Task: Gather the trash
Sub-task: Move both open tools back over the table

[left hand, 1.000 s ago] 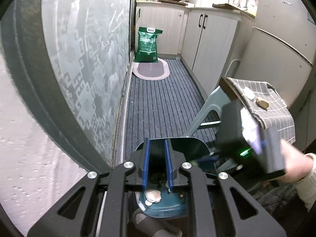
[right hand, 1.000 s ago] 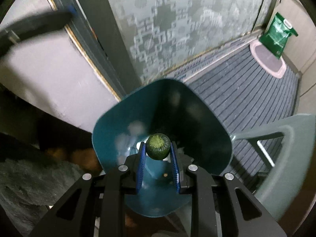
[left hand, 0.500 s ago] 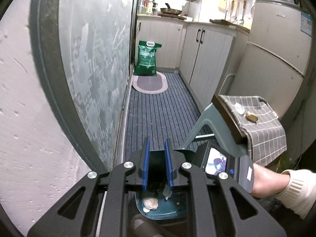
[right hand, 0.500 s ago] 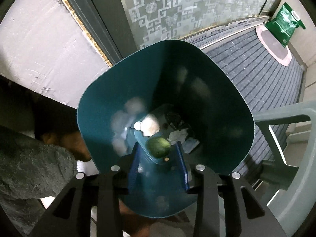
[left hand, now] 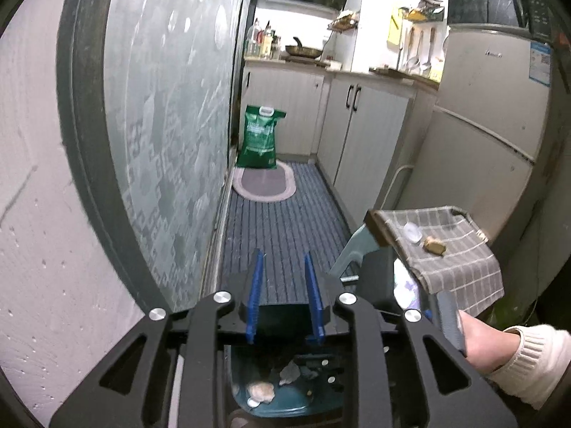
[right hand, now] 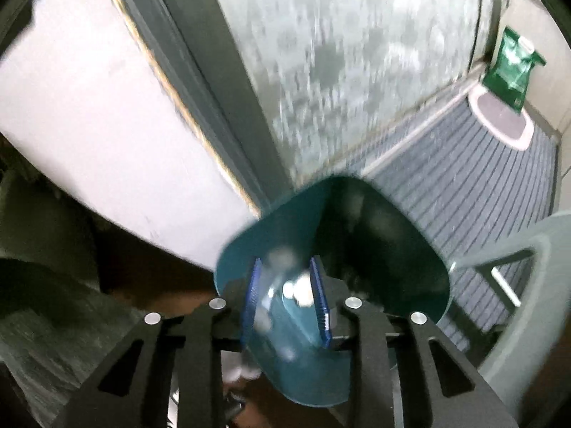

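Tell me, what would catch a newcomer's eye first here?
Probably the teal bin right beneath both grippers, with scraps of trash at its bottom. Next, the green bag standing at the far end of the narrow kitchen floor, and the checked cloth on the right carrying two small bits.

Glossy teal plastic bin (right hand: 357, 235), smooth inside. Ribbed matt floor mat (left hand: 278, 235). Checked grey cloth (left hand: 453, 249), soft weave, draped over a pale matt plastic stool (left hand: 351, 249). Frosted patterned glass door (left hand: 167, 114) in a dull dark frame. Shiny green plastic bag (left hand: 258, 139). Rough painted wall (left hand: 32, 214). Matt black plastic gripper bodies, ridged blue fingers (left hand: 254, 299).
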### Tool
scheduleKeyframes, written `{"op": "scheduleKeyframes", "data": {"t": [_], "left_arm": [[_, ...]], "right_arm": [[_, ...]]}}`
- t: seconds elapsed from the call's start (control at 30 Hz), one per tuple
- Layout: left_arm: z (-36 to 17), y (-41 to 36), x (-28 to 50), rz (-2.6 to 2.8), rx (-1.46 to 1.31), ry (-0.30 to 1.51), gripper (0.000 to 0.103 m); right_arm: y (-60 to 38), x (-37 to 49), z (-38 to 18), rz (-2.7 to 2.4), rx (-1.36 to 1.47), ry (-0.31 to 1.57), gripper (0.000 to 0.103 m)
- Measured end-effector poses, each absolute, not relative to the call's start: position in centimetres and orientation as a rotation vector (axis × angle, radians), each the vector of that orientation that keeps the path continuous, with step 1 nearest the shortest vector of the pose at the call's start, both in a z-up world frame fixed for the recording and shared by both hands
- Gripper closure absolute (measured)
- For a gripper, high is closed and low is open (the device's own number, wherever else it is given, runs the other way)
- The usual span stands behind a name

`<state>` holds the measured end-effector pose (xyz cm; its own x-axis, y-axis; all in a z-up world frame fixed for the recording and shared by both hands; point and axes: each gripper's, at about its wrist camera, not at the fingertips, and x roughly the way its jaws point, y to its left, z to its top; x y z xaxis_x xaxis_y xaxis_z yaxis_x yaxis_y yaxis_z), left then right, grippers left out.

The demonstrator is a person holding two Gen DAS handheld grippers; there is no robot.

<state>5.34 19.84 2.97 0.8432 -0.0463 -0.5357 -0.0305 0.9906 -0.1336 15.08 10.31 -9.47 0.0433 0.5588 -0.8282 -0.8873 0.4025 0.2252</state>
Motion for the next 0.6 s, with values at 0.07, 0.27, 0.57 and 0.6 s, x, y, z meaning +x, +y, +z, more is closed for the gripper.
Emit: {"op": "scheduleKeyframes", "data": {"t": [0.07, 0.27, 0.57, 0.6], "left_arm": [[3.4, 19.5, 5.4, -0.018, -0.146, 0.551, 0.076], [3.8, 17.6, 6.3, -0.037, -0.128, 0.540, 0.074], [2.9, 15.1, 8.4, -0.061, -0.100, 0.575, 0.066], [2.7, 14.8, 8.7, -0.063, -0.096, 0.581, 0.066]], "right_arm": [[9.4, 15.5, -7.1, 1.153, -0.348, 0.968, 0.076], [6.0, 17.5, -2.8, 1.126, -0.230, 0.871, 0.078], [0.2, 20.4, -0.3, 1.049, -0.126, 0.824, 0.078], [-0.3, 20.5, -0.2, 1.039, -0.123, 0.820, 0.078]]}}
